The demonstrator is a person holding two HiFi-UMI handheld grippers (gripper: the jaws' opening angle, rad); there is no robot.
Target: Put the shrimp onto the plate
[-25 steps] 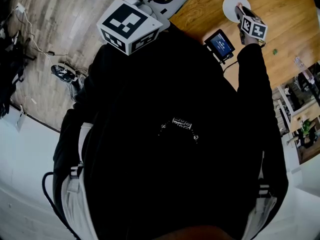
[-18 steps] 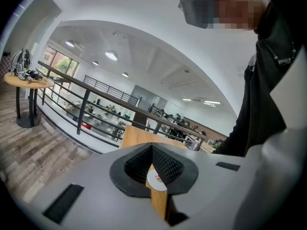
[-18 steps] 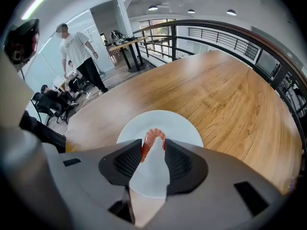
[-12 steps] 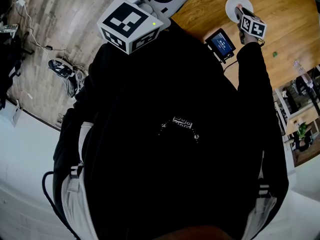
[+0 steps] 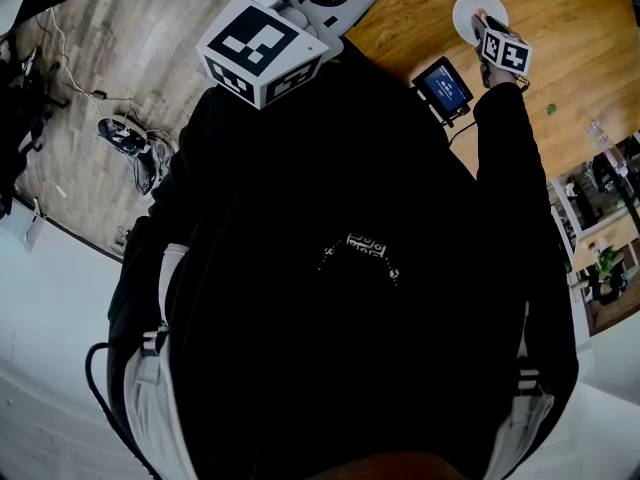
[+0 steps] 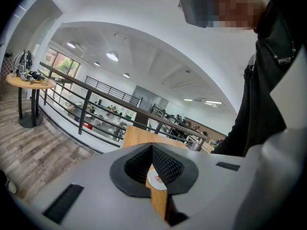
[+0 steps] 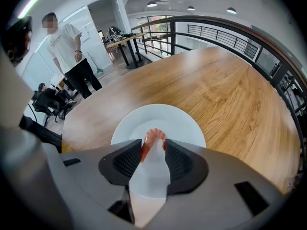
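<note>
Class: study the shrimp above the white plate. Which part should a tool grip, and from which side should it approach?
Probably best to grip the shrimp across its curl, one pad outside each limb of the arch, coming from above. The bent body offers two opposed sides, and the right tool holds it so over the plate.
</note>
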